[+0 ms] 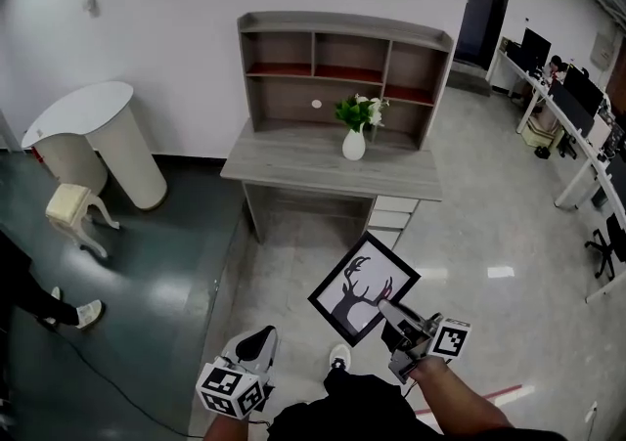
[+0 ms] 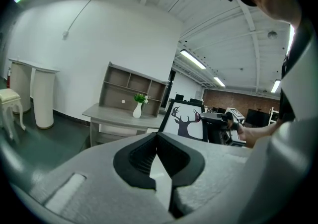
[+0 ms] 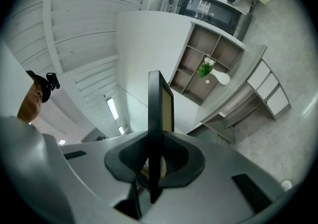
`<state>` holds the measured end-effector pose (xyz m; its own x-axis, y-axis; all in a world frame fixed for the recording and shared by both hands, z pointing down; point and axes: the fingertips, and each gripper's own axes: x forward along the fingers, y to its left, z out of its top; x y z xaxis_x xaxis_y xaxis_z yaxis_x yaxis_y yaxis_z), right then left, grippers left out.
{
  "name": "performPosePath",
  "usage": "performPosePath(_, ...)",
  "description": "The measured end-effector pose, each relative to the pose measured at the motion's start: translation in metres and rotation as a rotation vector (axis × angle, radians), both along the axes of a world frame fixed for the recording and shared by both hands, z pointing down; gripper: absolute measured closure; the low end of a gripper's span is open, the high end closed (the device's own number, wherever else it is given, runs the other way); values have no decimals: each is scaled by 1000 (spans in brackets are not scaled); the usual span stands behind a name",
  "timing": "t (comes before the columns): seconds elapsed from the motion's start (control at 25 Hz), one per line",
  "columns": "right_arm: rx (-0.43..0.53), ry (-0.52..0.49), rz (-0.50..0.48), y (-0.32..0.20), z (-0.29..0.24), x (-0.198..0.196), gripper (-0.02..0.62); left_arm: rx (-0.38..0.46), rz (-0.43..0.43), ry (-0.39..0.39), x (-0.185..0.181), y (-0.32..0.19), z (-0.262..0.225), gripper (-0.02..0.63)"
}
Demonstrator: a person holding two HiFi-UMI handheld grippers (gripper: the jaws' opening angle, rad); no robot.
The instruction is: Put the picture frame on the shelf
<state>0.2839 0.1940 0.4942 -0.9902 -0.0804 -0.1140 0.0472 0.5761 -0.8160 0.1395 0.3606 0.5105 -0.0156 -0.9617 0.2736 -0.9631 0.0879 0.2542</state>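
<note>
A black picture frame [image 1: 364, 287] with a deer silhouette hangs tilted above the floor, and my right gripper [image 1: 386, 310] is shut on its lower right edge. In the right gripper view the picture frame [image 3: 159, 113] stands edge-on between the pads of my right gripper [image 3: 154, 156]. My left gripper [image 1: 258, 341] is low at the left, shut and holding nothing. Its own view shows the left gripper [image 2: 157, 138] with jaws touching, and the picture frame [image 2: 189, 118] off to the right. The grey shelf [image 1: 342, 67] with open compartments stands on a desk [image 1: 293, 170] ahead, well beyond both grippers.
A white vase with flowers [image 1: 354, 131] stands on the desk in front of the shelf. White drawers [image 1: 391, 216] sit under the desk's right side. A white round-topped stand [image 1: 98, 136] and a cream stool [image 1: 76, 209] are at the left. Office desks [image 1: 577, 126] line the right.
</note>
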Motion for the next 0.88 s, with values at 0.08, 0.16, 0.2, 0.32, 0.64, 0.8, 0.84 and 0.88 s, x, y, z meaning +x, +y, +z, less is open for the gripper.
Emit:
performPosePath(0.08,-5,-19,-7,-20,-4,-17,525,-5,-8,-11,-15,-20,-3,597)
performPosePath(0.16,-6,-36,-17,-42,-9,-31,525,5,-12,-14,-28,-45,-10,597)
performPosePath(0.2,9,-39,-22,-52,-12,-38,525,14,-12,-9,-34,-58,-14,597)
performPosePath(0.32,28,-51,-37,-81,-18,-53,525,44,-1,-3,-47,-100,-25,597)
performPosePath(0.64,6,-54,-29,-154,-12,-66,525,19,34,-30,-59,-183,-25,597)
performPosePath(0.8,8,-54,-30,-177,-9,-70,525,17,40,-32,-61,-210,-25,597)
performPosePath(0.84,-7,-58,-29,-181,-7,-70,525,9,46,-34,-60,-214,-23,597)
performPosePath(0.88,-15,-61,-27,-185,-6,-71,525,1,51,-38,-60,-217,-22,597)
